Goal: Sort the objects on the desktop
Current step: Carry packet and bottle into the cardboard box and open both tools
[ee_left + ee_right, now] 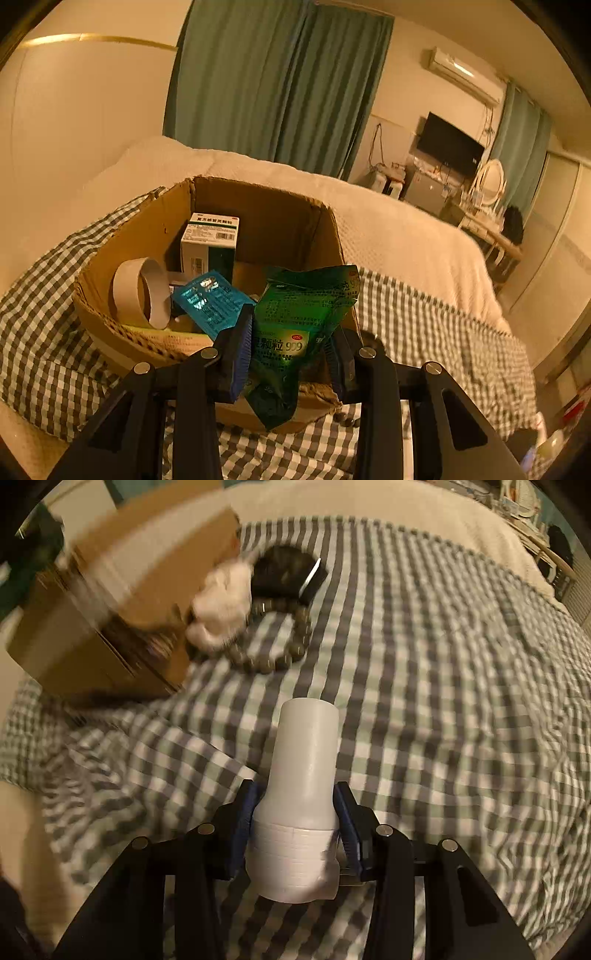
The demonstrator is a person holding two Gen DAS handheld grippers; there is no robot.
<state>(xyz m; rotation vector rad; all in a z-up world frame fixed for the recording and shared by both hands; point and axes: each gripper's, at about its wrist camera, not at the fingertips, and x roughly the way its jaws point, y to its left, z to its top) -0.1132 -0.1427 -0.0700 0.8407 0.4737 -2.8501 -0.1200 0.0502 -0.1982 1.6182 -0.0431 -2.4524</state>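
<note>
Left gripper (pixel 291 347), fingers clamping green sachet (pixel 295 325) over box (pixel 258 218) near rim, is needing release farther in; right gripper (pixel 295 823), fingers apart, is straddling white bottle (pixel 299 805) on bed.

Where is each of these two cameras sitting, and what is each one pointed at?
Left wrist view: sits on the left gripper, looking forward and slightly down into the cardboard box; its own two fingers show, clamping a green sachet.
Right wrist view: sits on the right gripper, looking steeply down at the checked cloth; its fingers flank a white bottle, with a bead bracelet beyond.
Shared: both views show the box and the checked cloth. No hand shows in either.
</note>
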